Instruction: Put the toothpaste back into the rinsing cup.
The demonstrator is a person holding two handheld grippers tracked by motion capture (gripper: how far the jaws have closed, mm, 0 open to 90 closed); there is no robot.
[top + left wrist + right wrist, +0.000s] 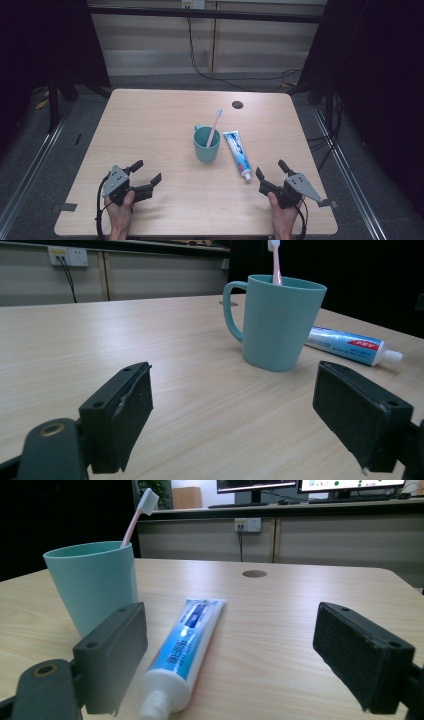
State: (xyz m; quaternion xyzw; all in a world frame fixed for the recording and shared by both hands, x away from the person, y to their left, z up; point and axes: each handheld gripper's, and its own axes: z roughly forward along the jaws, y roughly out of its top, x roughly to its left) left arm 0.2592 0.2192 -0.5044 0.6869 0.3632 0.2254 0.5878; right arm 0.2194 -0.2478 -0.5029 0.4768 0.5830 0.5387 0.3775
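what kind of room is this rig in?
Probably a lab or office data-collection station: a bare wooden table flanked by black curtains, wall sockets with trailing cables, and computer monitors on a counter behind.

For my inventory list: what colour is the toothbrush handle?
Pink handle on the toothbrush, clearest in the right gripper view.

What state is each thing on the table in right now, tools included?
Cup: upright, holding the toothbrush.
Toothbrush: standing tilted in the cup, bristles up.
Toothpaste tube: lying flat beside the cup, cap on.
Left tool: open, holding nothing.
Right tool: open, holding nothing, near the tube's cap.
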